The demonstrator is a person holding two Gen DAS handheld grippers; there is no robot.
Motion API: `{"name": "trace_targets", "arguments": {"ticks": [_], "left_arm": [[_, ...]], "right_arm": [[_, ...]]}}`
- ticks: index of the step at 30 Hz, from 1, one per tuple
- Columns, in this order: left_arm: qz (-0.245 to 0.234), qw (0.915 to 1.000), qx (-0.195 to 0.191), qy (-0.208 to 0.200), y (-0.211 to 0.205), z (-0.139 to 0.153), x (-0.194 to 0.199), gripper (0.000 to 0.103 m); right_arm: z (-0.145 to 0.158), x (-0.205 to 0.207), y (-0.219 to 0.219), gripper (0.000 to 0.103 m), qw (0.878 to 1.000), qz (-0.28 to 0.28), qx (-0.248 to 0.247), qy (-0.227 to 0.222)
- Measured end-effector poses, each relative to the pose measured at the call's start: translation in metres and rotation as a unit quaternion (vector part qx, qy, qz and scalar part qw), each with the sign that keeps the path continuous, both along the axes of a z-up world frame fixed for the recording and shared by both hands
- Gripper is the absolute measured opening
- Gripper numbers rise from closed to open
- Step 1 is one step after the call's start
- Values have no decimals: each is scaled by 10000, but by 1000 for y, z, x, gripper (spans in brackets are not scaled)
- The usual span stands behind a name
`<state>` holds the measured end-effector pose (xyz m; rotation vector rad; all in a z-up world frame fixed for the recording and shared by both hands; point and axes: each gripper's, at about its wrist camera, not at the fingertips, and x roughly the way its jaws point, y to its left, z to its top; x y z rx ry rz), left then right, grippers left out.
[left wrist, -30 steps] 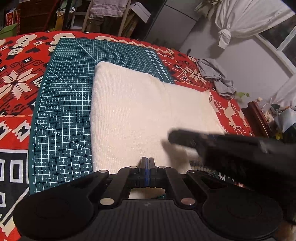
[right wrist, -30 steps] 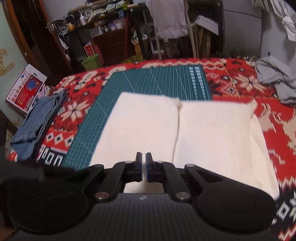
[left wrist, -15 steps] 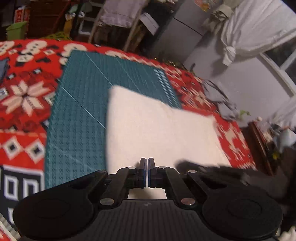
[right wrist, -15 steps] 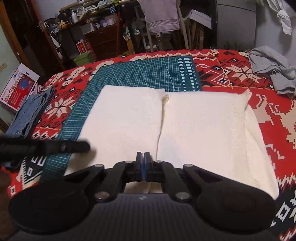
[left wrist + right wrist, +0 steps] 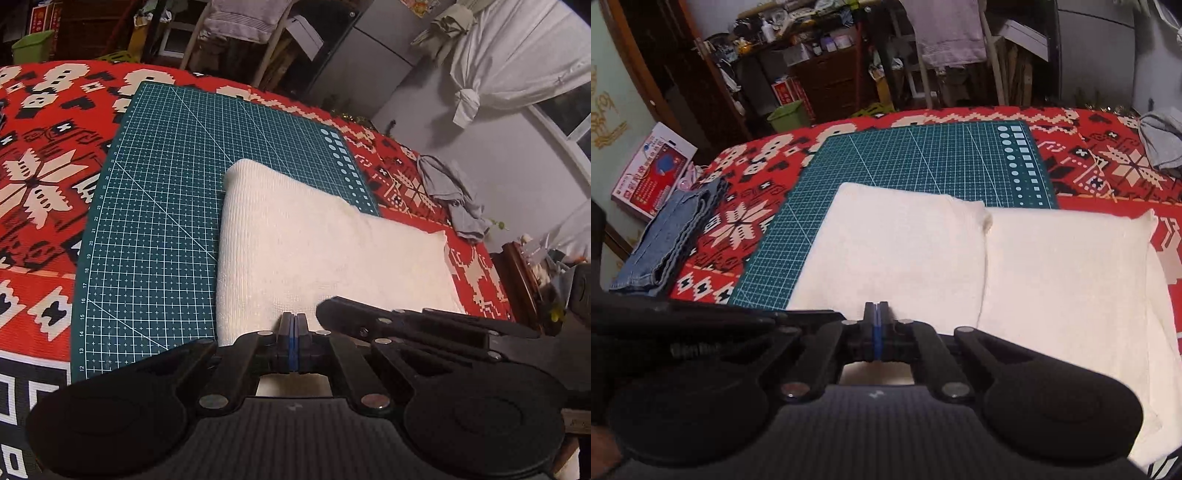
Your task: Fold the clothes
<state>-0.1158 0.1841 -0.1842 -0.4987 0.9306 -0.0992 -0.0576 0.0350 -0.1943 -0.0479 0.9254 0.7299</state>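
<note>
Lying flat across the green cutting mat (image 5: 923, 155) and the red patterned blanket (image 5: 1115, 166), the cream knit garment (image 5: 960, 258) fills mid-frame in the right wrist view, w/ a vertical fold seam just right of centre. Its long axis runs left-right across the picture.

Left tool (image 5: 293, 332): fingers pressed together at the garment's near edge, lower centre of its frame; can't tell if cloth is pinched.

Right tool (image 5: 876, 325): clenched too, same near edge, bottom centre; pinch also unclear.

Both sit close together toward the garment's left half, so the right half lies further off. Folded denim (image 5: 668, 243) sits at left; grey garment (image 5: 1160, 144) upper right.
</note>
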Motion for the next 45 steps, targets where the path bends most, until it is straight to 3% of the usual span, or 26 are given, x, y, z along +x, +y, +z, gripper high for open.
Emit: {"name": "trace_targets", "arguments": {"ticks": [3,9,14,23,27,34,45], "left_arm": [[45,9999,-154,22,7,4,3,1],[284,9993,-144,-183,25,17,18,1],[330,9992,-198,-117,33,11,35,1],[220,9993,227,-195,18,8,35,3],[316,9992,63,-257,27,15,38,1],[455,9985,-148,-271,44,12,64,1],[481,9980,-87,-412,46,17,73,1]], "right_arm": [[4,0,-5,0,9999,-87,-127,-57],[21,16,-5,2,9995,-223,191,-81],[8,37,12,1,9996,-228,139,40],[1,36,2,0,9992,-235,-107,-294],[9,44,-8,1,9986,-463,-116,-236],[15,60,2,1,9989,-389,30,-266],[6,69,6,1,9979,-469,-129,-425]]}}
